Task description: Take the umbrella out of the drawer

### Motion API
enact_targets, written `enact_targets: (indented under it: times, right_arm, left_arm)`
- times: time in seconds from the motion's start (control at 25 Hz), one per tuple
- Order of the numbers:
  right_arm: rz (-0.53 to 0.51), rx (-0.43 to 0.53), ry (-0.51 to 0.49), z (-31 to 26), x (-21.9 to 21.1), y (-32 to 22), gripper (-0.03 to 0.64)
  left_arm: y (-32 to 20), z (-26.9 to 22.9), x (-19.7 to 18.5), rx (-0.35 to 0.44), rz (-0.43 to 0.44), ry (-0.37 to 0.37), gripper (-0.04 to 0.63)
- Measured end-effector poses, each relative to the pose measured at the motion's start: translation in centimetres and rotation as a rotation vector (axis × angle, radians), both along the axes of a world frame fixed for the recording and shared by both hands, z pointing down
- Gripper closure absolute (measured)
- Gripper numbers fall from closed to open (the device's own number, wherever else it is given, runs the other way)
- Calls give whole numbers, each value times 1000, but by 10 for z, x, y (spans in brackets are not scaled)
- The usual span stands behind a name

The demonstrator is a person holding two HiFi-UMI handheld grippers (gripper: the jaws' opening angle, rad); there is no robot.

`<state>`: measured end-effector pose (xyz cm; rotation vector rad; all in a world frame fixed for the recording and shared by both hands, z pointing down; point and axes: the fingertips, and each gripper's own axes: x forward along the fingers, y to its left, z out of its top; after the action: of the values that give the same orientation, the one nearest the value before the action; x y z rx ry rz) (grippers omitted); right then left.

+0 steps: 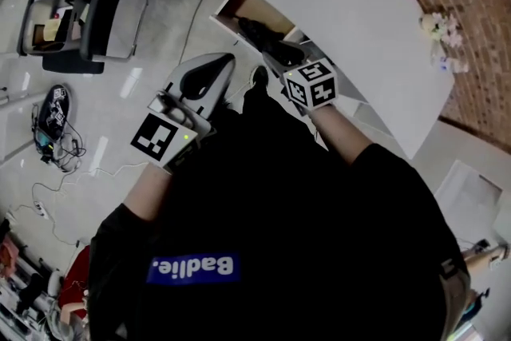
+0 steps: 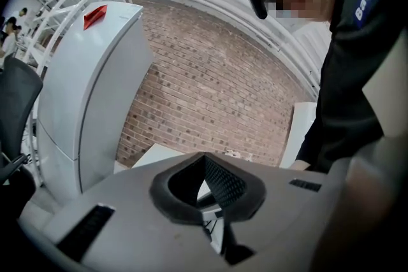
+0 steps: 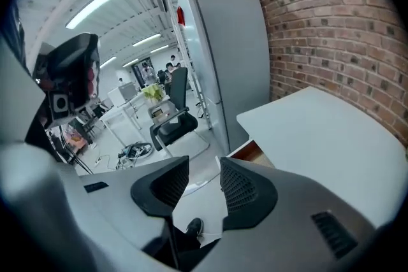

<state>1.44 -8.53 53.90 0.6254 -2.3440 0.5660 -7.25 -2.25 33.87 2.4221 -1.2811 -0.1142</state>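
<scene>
Well, the drawer (image 1: 238,5) is open under the near-left edge of the white table (image 1: 343,4). A bit of its brown inside shows. The right gripper (image 1: 254,32) is held out over the drawer's mouth and covers most of it. The umbrella cannot be made out in any view, so I cannot tell where it lies or which way its long side points.

In the right gripper view, the right gripper (image 3: 204,170) has its jaws apart with nothing between them. Through the gap you see pale floor and a dark shoe (image 3: 193,226). A corner of the drawer (image 3: 250,151) peeks out just right of the jaws, below the table (image 3: 319,130).

The left gripper (image 1: 211,69) is to the left of the drawer, over the floor. In the left gripper view, the left gripper (image 2: 204,165) has its jaws together at the tips and holds nothing.

A brick wall (image 1: 471,4) runs along the far right side. A tall white cabinet (image 3: 229,48) stands by the wall. A black chair (image 1: 97,16) sits far off to the left.
</scene>
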Motion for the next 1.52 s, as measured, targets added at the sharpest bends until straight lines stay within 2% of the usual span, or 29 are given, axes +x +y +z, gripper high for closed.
enact_targets:
  times: [0.28, 0.56, 0.88, 1.16, 1.28, 1.4, 1.52]
  right_arm:
    - [-123, -70, 84, 60, -3, -25, 437]
    - [-248, -117, 257, 136, -11, -41, 392]
    - [-235, -216, 396, 230, 0, -59, 368]
    - [-232, -233, 478, 293, 5, -83, 344]
    - [-204, -302, 527, 312, 11, -81, 341]
    - [-203, -312, 531, 325, 9, -80, 339]
    - [-214, -290, 486, 337, -3, -86, 339]
  left_arm:
    - [-34, 10, -9, -40, -97, -27, 595]
    - [-51, 20, -21, -92, -174, -36, 595]
    - [-56, 28, -31, -125, -235, -60, 595]
    - [-43, 44, -40, -185, -281, -73, 594]
    - [-38, 49, -50, -192, -304, -74, 595]
    - [-34, 50, -58, -193, -322, -74, 595]
    - [-30, 52, -63, -203, -329, -78, 595]
